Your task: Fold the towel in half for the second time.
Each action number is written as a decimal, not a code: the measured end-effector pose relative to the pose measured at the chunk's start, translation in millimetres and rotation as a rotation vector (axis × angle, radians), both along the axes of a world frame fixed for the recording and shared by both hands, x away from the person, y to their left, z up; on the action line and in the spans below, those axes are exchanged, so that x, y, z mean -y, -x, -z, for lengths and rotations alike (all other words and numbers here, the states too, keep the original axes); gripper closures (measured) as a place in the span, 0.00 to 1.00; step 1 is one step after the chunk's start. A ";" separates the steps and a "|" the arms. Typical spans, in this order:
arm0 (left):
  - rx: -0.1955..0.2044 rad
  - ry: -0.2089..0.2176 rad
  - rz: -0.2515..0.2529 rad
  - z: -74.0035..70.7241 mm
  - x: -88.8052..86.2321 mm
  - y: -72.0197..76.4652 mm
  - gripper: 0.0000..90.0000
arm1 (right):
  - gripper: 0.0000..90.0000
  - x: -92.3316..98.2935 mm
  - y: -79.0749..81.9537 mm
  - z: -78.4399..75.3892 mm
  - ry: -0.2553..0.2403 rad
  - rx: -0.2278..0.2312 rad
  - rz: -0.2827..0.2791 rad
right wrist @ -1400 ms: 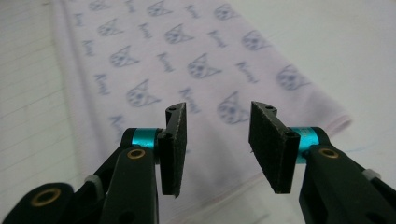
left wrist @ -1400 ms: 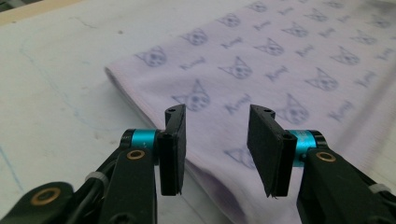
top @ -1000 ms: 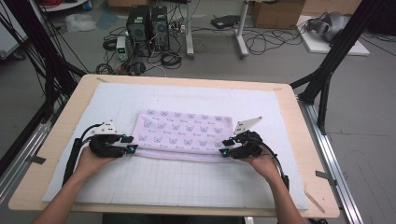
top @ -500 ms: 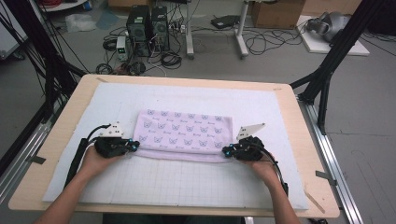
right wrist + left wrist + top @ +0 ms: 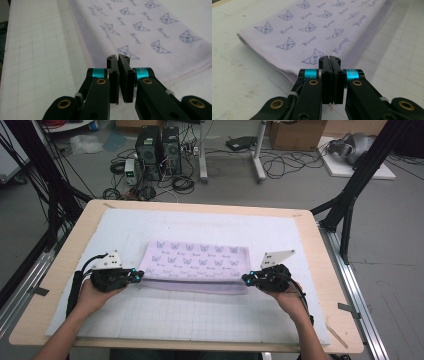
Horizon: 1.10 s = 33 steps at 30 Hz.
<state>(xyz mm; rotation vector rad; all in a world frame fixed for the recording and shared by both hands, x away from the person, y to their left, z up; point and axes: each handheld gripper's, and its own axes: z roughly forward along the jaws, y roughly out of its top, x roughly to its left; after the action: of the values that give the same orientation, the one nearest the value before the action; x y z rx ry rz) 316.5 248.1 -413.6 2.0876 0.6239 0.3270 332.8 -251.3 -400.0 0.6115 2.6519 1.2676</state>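
Cloth is the thing in hand: a folded lilac towel printed with small cat faces (image 5: 196, 265) lies flat on the white gridded mat (image 5: 200, 315) of the worktop, its long axis running straight from one gripper to the other. The left gripper (image 5: 136, 276) sits at the towel's left near corner and the right gripper (image 5: 246, 279) at its right near corner, so each hand is equally near its own end. In the left gripper view the fingers (image 5: 325, 75) are pressed together with the towel's near corner edge (image 5: 287, 75) running in under them; the right fingers (image 5: 125, 75) look likewise closed on the hem. Both jaws have just been closing. From the fingers the towel spreads forward and inward, so any lift probably has to keep both corners level.
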 end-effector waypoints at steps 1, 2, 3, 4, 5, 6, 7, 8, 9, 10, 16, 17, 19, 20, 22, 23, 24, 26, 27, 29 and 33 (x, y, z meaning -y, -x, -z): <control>-0.003 0.002 0.005 2.4 -0.1 3.8 0.98 | 0.97 0.3 3.5 2.4 0.005 -0.002 -0.007; -0.009 0.000 0.007 5.7 -0.4 6.1 0.98 | 0.97 0.8 6.8 6.8 0.007 -0.014 -0.009; -0.021 -0.005 0.006 9.7 0.0 7.9 0.97 | 0.96 1.0 9.0 12.7 0.009 -0.038 -0.013; -0.029 -0.015 -0.002 12.4 0.4 8.5 0.92 | 0.88 0.6 9.7 18.7 0.022 -0.061 -0.019; -0.044 -0.034 -0.023 15.7 0.4 7.5 0.78 | 0.79 0.6 10.2 21.8 0.033 -0.070 -0.011; -0.057 -0.028 -0.021 17.4 0.1 6.4 0.71 | 0.78 1.4 10.7 24.2 0.021 -0.083 -0.003; -0.058 -0.026 -0.021 18.0 0.0 6.0 0.70 | 0.78 2.9 11.9 23.2 -0.003 -0.073 -0.006; -0.059 -0.026 -0.023 18.3 0.6 5.3 0.69 | 0.77 3.7 12.9 20.9 -0.023 -0.060 0.004; -0.059 -0.029 -0.025 18.5 2.1 4.1 0.69 | 0.77 4.7 12.8 18.9 -0.037 -0.051 0.008; -0.060 -0.031 -0.023 18.6 2.8 3.3 0.70 | 0.77 5.2 11.8 17.7 -0.050 -0.045 0.013; -0.069 -0.034 -0.048 27.3 4.1 -0.7 0.74 | 0.76 2.5 6.8 30.0 -0.001 -0.061 0.039; -0.068 -0.028 -0.053 27.8 4.2 -0.2 0.73 | 0.76 1.9 6.4 33.5 0.007 -0.072 0.036; -0.065 -0.027 -0.053 27.3 4.2 0.3 0.71 | 0.74 2.1 6.4 36.1 -0.001 -0.079 0.044; -0.065 -0.022 -0.057 26.9 4.7 0.8 0.69 | 0.73 2.0 6.6 35.3 -0.009 -0.066 0.052; -0.056 -0.015 -0.065 25.5 4.9 1.5 0.67 | 0.69 1.2 6.6 32.5 -0.017 -0.040 0.074; -0.054 -0.008 -0.067 24.7 4.6 1.4 0.64 | 0.67 0.6 6.0 30.9 -0.027 -0.033 0.082; -0.050 -0.003 -0.072 23.6 4.1 1.6 0.63 | 0.64 -0.5 5.2 29.5 -0.034 -0.026 0.092; -0.045 0.014 -0.084 21.2 2.4 2.1 0.60 | 0.61 -3.7 3.6 26.9 -0.048 -0.009 0.107; -0.043 0.022 -0.089 20.5 1.7 2.5 0.58 | 0.58 -5.6 2.5 25.7 -0.056 -0.004 0.110; -0.037 0.040 -0.105 17.7 -1.2 4.5 0.56 | 0.55 -9.3 0.3 23.9 -0.060 0.000 0.123; -0.029 0.062 -0.129 14.2 -6.3 9.2 0.51 | 0.47 -15.9 -0.7 19.6 -0.078 0.015 0.138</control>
<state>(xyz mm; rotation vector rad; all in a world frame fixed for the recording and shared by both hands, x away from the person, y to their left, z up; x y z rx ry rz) 307.3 254.5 -427.8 2.0006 0.7787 0.3469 333.5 -235.4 -419.6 0.7786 2.5090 1.3347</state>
